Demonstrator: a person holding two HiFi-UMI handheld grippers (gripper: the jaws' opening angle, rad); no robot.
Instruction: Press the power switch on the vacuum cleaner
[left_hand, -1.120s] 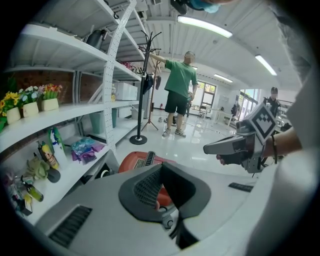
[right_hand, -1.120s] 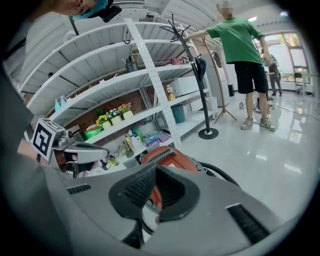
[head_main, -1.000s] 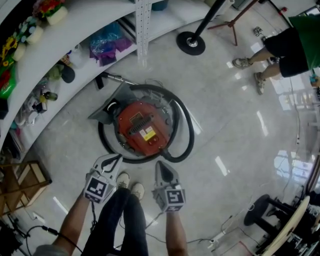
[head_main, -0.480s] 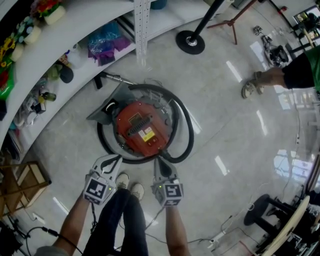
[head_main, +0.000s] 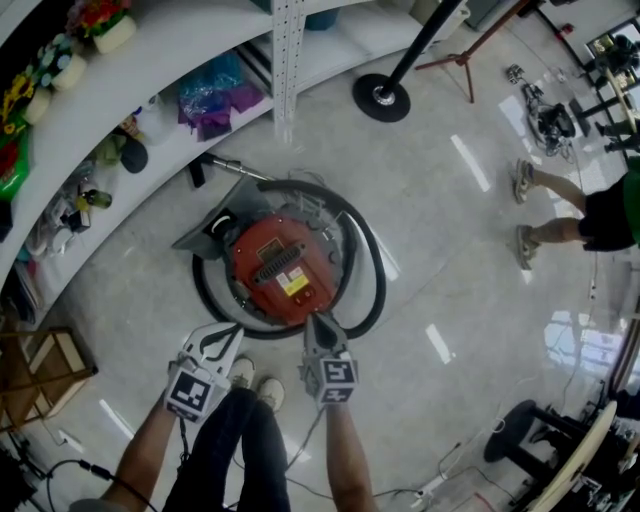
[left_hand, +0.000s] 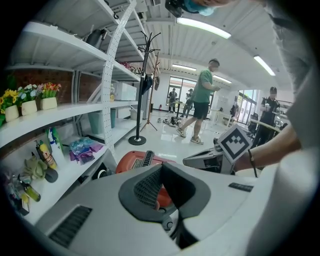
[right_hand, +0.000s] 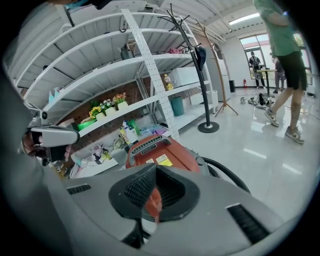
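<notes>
A round red vacuum cleaner (head_main: 280, 265) stands on the pale floor with its black hose (head_main: 372, 270) looped around it. It also shows in the left gripper view (left_hand: 135, 161) and the right gripper view (right_hand: 155, 150). I cannot make out its power switch in any view. My right gripper (head_main: 314, 318) is shut, with nothing between its jaws, and its tip lies over the vacuum's near edge. In its own view (right_hand: 156, 167) the red body sits just behind the closed jaws. My left gripper (head_main: 235, 328) is shut and empty, held back near my feet (left_hand: 161, 167).
White shelves (head_main: 150, 60) with bottles, bags and flowers curve along the left. A coat stand base (head_main: 380, 97) sits beyond the vacuum. A person (head_main: 560, 215) walks at the right. A wooden crate (head_main: 40, 365) and cables lie at the lower left.
My right gripper has moved forward, and its tip has gone from short of the vacuum to over its near edge. The left gripper has barely moved. The person at the right has walked on.
</notes>
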